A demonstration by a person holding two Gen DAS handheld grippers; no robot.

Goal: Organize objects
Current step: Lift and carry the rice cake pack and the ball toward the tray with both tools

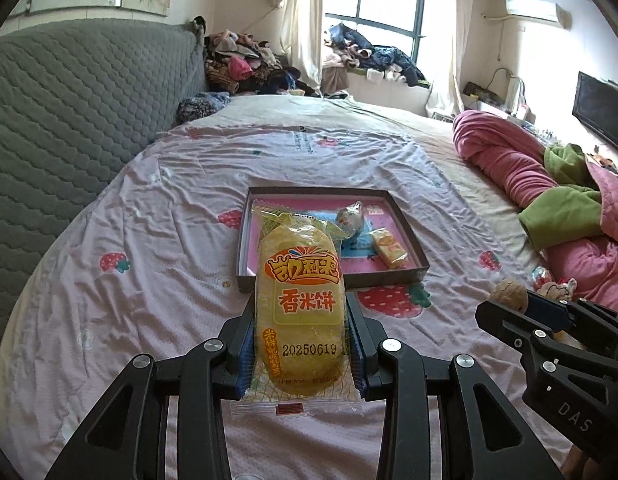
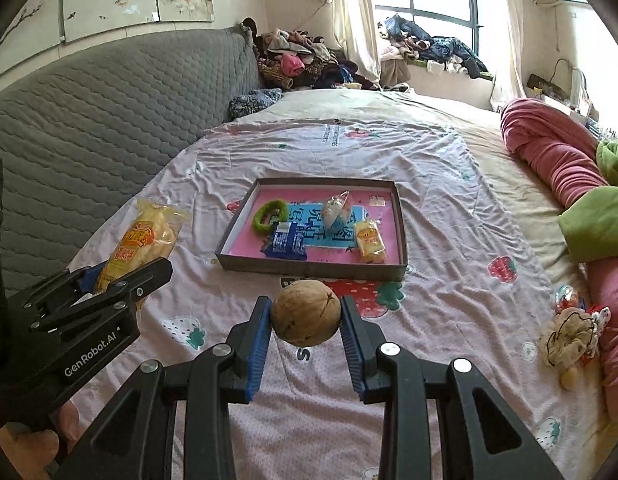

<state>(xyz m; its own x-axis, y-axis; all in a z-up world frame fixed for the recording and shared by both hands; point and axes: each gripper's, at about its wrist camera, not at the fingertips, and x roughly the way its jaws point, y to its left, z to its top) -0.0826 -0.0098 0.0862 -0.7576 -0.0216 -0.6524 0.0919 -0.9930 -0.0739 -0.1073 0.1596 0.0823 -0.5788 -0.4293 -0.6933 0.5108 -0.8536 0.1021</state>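
While both loads hang above the bed (image 2: 449, 184), the left gripper (image 1: 300, 344) is clamped on a yellow rice cracker packet (image 1: 299, 300) held lengthwise between its pads, and the right gripper (image 2: 307, 336) is closed on a walnut (image 2: 306, 313) pinched across its middle. Just beyond them lies the shallow tray (image 2: 309, 270), already holding a green ring (image 2: 269, 213), a blue packet (image 2: 286, 241) and other snacks, so each item is likely being carried there. More loose items (image 2: 569, 340) wait at the right.

The tray (image 2: 309, 266) lay on the bed (image 2: 449, 208) ahead of me, snack packets (image 2: 371, 240) inside it; my left claw (image 1: 299, 344) held a rice cake (image 1: 299, 300), my right claw (image 2: 306, 320) a walnut (image 2: 306, 312).
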